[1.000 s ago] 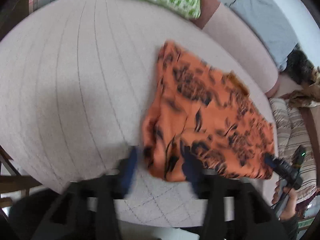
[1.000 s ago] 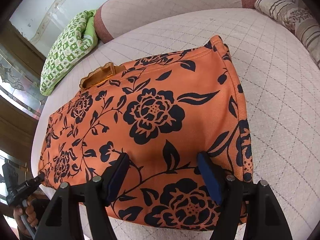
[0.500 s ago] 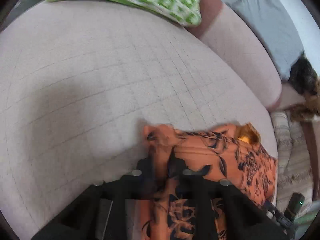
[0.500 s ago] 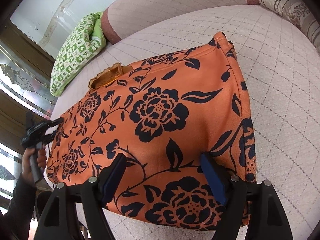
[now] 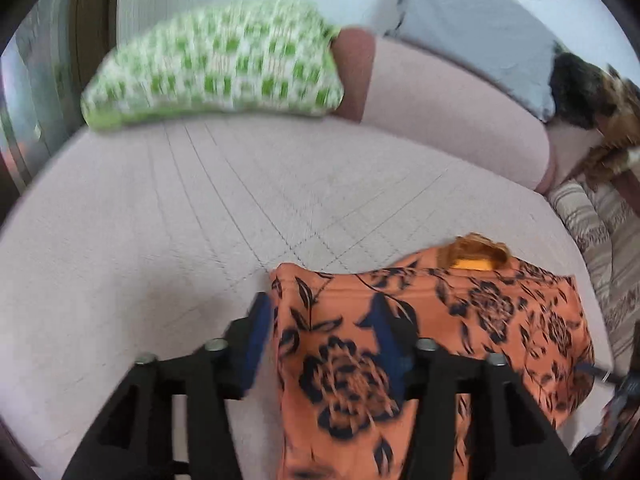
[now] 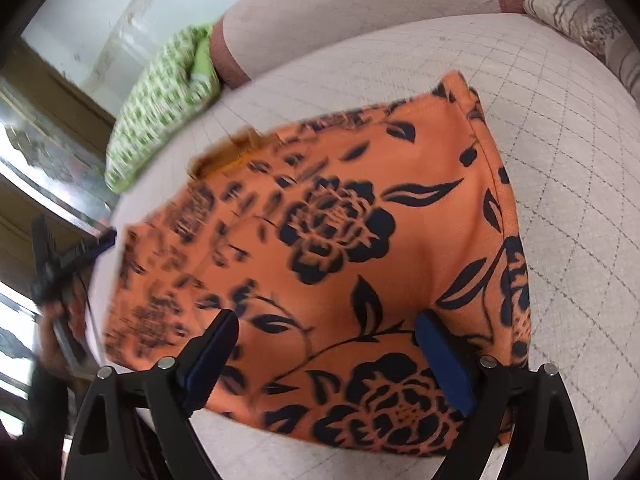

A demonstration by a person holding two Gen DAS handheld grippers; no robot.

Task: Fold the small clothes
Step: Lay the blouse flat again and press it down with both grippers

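While the orange flowered garment (image 6: 360, 248) lies on the quilted bed (image 5: 160, 240), well short of the green checked pillow (image 5: 216, 64) at the bed's far edge, the fold looks partly made: the cloth now forms a compact block with a doubled edge on the side away from the pillow. The left gripper (image 5: 320, 344) has just been opening and stands with its jaws apart, the near corner of the garment lying between them but not pinched, so that corner seems to have been let go. The right gripper (image 6: 328, 344) has just been opening too; its jaws are wide, hovering above the garment's near end with nothing clamped. An orange tag or lining (image 5: 476, 258) sticks out on the pillow side of the garment, and the outline is uneven, so I judge at least one more fold and some smoothing are left.
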